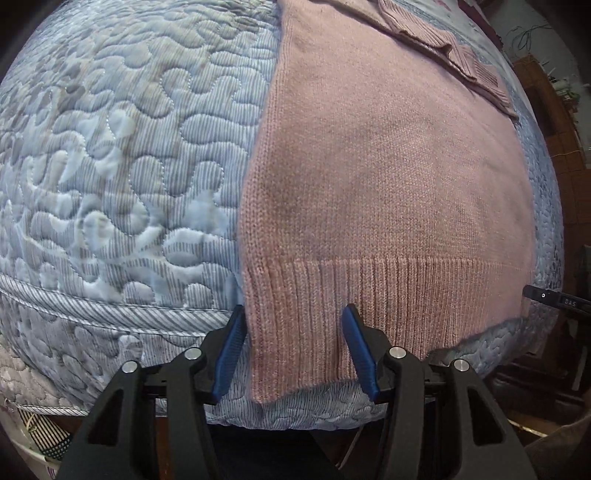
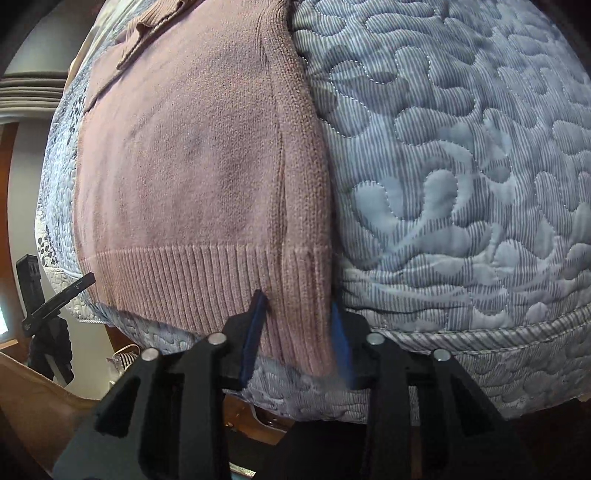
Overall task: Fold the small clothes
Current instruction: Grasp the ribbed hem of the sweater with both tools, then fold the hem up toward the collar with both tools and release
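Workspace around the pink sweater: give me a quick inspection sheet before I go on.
Surface: blue quilted bedspread, sweater laid on it at the near edge.
Job's things: pink sweater spread flat, ribbed hem nearest, sleeves folded in across the top.
Clutter: nothing seen on the quilt.
Grippers: left gripper open, straddling the hem's left corner; right gripper open around the right corner.
Cables: thin wires by the far wooden furniture.
Surroundings: dark clamp stand beside the bed; woven basket below.
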A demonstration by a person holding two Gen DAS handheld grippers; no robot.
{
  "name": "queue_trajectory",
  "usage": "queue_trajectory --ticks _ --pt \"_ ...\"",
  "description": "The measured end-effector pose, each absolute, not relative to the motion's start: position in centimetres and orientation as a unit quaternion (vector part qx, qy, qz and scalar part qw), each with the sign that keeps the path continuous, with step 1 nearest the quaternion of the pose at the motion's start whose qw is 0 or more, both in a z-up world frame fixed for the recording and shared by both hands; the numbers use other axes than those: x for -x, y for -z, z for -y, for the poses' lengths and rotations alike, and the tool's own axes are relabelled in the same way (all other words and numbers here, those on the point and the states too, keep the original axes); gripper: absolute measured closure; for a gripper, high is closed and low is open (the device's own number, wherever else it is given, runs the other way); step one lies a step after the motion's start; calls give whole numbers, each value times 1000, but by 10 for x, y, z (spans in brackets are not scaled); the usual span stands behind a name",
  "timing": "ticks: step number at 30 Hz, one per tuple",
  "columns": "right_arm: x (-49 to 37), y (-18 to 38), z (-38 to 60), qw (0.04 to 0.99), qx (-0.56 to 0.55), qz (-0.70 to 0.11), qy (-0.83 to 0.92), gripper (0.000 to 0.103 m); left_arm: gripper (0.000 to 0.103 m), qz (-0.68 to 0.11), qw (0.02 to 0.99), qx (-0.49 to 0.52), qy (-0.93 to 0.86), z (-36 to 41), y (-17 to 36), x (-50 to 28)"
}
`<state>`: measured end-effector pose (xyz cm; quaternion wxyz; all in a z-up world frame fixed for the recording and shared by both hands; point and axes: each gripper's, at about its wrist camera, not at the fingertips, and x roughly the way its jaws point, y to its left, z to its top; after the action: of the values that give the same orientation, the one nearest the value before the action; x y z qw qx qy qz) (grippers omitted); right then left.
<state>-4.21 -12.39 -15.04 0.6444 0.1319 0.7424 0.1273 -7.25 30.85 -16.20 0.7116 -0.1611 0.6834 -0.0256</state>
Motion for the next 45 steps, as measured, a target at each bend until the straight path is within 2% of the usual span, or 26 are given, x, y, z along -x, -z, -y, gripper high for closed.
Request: queue_trajectory --ticks 1,2,5,6,10,16,27,37,39,43,45 --pt "41 150 120 644 -136 -741 -131 81 63 -683 708 177 30 -310 161 73" --pt "42 150 119 643 -142 -740 -137 91 78 -684 702 195 37 -318 160 73" --pt "39 147 117 638 -155 -741 -141 94 91 -687 692 218 45 -327 160 79" --pt "36 144 124 636 -169 -738 -145 94 92 -686 689 230 45 -331 158 78" --pt "24 126 141 635 -247 -713 -163 95 93 -655 692 296 59 -363 143 83" --pt "-10 110 153 644 -330 -669 -168 95 93 -613 729 293 81 -372 111 51" --pt "-99 118 165 670 -356 -633 -154 95 93 -560 768 302 78 -395 114 -32" --pt "-143 144 168 653 -381 -637 -149 95 93 -570 758 309 70 -395 147 -76" --pt "-144 148 165 649 -385 -639 -147 94 90 -572 753 316 69 -396 150 -78" --pt "-140 149 176 634 -411 -639 -148 90 87 -578 739 337 82 -402 151 -77" --pt "-137 143 179 639 -405 -637 -147 84 82 -583 734 338 88 -405 146 -74"
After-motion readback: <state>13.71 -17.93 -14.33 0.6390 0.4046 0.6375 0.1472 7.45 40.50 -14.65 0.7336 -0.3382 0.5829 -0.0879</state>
